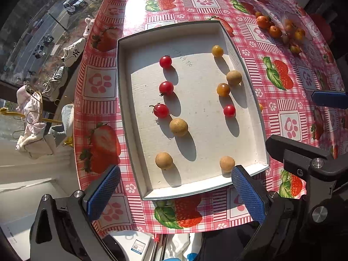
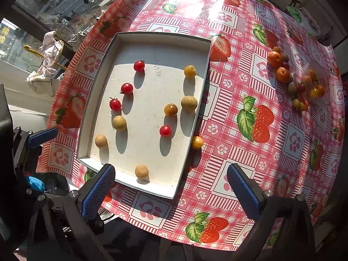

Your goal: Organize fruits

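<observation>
A white tray (image 1: 134, 50) (image 2: 128, 41) lies on the strawberry tablecloth. It holds several red cherry tomatoes (image 1: 165, 62) (image 2: 139, 66), tan longans (image 1: 178, 127) (image 2: 119, 122) and yellow-orange tomatoes (image 1: 217, 51) (image 2: 189, 71). One yellow tomato (image 2: 197, 142) sits on the cloth against the tray's right wall. A pile of loose fruit (image 1: 276, 30) (image 2: 289, 76) lies at the far right. My left gripper (image 1: 176, 193) is open and empty at the tray's near edge. My right gripper (image 2: 171, 189) is open and empty over the tray's near right corner.
The table's left edge (image 1: 76, 108) drops off toward a window with shoes and clothes below. The right gripper's blue finger (image 1: 329, 99) shows at the right of the left wrist view. The left gripper's finger (image 2: 42, 137) shows at the left of the right wrist view.
</observation>
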### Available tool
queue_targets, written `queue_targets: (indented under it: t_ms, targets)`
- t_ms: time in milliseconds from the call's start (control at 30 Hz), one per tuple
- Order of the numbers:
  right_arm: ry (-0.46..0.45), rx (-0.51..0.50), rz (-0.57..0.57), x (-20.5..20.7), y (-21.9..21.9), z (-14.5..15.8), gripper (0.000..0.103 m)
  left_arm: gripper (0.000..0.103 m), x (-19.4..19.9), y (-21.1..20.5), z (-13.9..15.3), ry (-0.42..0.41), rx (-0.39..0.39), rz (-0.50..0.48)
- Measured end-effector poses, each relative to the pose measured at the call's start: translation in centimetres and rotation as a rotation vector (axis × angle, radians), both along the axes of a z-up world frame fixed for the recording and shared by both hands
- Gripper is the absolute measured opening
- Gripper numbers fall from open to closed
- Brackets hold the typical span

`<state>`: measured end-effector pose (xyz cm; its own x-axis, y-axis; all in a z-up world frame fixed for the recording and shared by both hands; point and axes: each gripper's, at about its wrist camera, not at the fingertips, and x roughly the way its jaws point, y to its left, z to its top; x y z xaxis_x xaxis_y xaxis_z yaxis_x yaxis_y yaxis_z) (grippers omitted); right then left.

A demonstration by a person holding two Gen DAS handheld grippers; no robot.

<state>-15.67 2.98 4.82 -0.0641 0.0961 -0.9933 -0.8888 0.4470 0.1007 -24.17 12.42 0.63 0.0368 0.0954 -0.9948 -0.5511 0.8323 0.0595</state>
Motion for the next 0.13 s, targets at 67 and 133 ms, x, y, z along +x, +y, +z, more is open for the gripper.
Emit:
queue_targets:
  t_ms: [67,133]
  targets:
    - [0.003,-0.002,0.001,-0.02,-0.03,-0.12,0.102,0.103,0.09,-0.1,0.0,0.003,0.001,-0.006]
    - [0.006,-0.003,0.0,0.04,-0.07,-0.19,0.102,0.103,0.19,-0.23,-0.03,0.008,0.004,-0.009]
